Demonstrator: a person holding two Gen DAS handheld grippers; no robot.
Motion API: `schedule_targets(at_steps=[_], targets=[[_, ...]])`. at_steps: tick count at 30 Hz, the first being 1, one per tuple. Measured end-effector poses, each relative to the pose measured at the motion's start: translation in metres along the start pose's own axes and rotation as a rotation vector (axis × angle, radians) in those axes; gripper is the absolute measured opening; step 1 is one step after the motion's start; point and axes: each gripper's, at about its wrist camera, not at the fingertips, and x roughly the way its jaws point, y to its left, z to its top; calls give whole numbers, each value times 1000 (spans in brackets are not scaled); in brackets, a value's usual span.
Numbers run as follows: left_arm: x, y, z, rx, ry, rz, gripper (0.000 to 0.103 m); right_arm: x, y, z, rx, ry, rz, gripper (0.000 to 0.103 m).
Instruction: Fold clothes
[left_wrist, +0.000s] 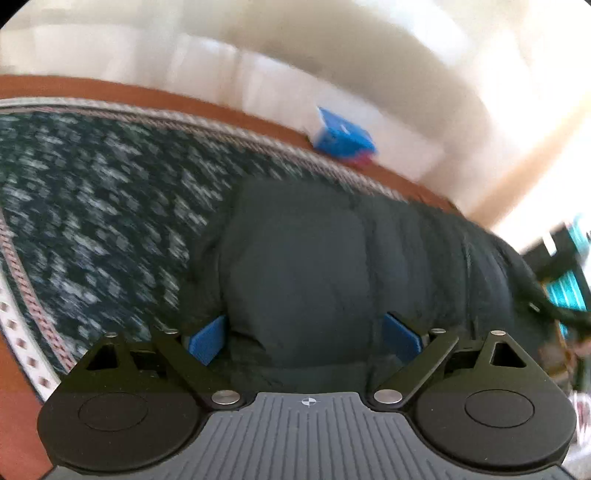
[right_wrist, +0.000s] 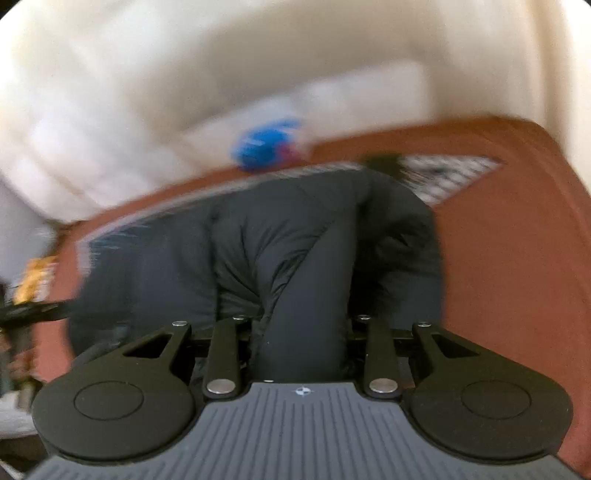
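One dark garment (left_wrist: 303, 258) lies bunched at frame centre on one patterned cloth (left_wrist: 92, 206). Left gripper (left_wrist: 304, 338): two blue pads (left_wrist: 207, 341) spread wide, fabric between. Right gripper (right_wrist: 301, 332): fingers hidden in folds, state indeterminable. One blue box (left_wrist: 341, 136) upper centre

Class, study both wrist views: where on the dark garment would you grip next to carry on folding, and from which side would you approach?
Probably the dark garment along its near bunched edge, approached from the near side. That edge rises in thick folds facing both grippers: the left gripper already straddles it with fingers apart, and the right gripper has a ridge of cloth between its fingers.
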Motion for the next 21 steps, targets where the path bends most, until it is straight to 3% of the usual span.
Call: schedule_targets(at_steps=[1,4,9,11,13,17,21], targets=[[8,-4,-7,17,13,18,96,11,-14,-4,27,19,-28,34],[15,-2,-15,3,13,70,96,26,-30,-16,112,16,-5,50],[-26,8,0,-72,-129,66,97,-1,-35,-23,112,-100,9,92],[-33,12,9,-78,-175,65,100,-21,-42,-23,104,-199,-3,99],[-24,16,18,-76,-162,43,100,-24,-49,-12,89,-247,-5,101],[15,29,25,-105,-79,10,100,0,-66,5,142,-175,8,102],[43,44,26,-158,-30,-59,103,30,-83,1,229,-130,70,102]])
